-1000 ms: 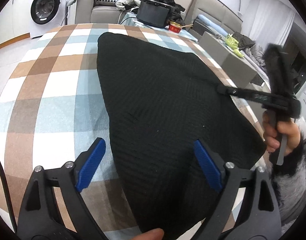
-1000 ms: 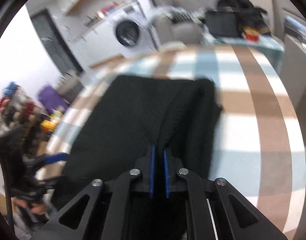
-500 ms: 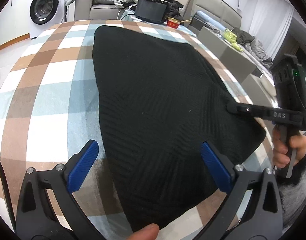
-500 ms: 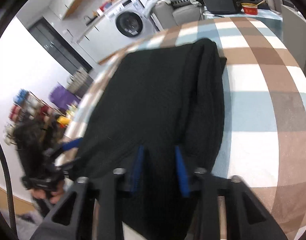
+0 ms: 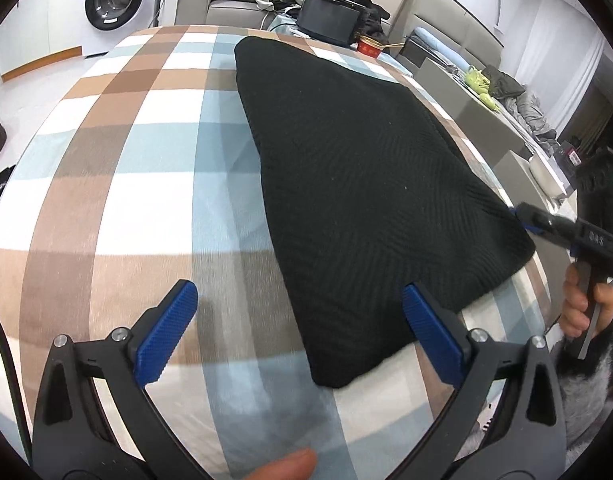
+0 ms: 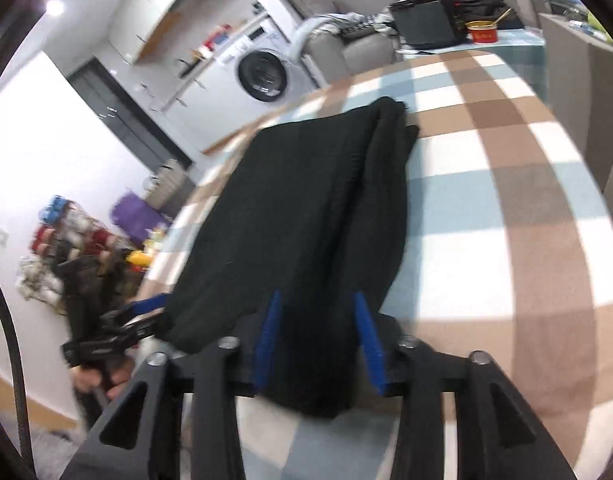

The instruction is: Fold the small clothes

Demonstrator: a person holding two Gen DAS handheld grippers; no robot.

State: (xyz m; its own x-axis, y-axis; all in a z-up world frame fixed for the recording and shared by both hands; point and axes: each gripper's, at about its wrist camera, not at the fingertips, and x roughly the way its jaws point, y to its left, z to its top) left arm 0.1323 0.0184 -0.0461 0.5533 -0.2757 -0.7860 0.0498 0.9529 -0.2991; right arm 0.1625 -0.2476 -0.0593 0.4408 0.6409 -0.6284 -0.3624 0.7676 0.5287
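A black knitted garment lies folded flat on the checked tablecloth; it also shows in the right wrist view. My left gripper is open, its blue pads wide apart just in front of the garment's near corner, holding nothing. My right gripper is open, its pads either side of the garment's near end without gripping it. In the left wrist view the right gripper sits at the garment's right edge.
A washing machine stands at the back left. A sofa with clothes, a black box and a red bowl lie beyond the table's far end. Grey furniture runs along the right. Shelves of bottles stand left.
My right gripper has opened and let go of the garment. Both grippers have drawn back toward the garment's near edges. The garment now lies flat.
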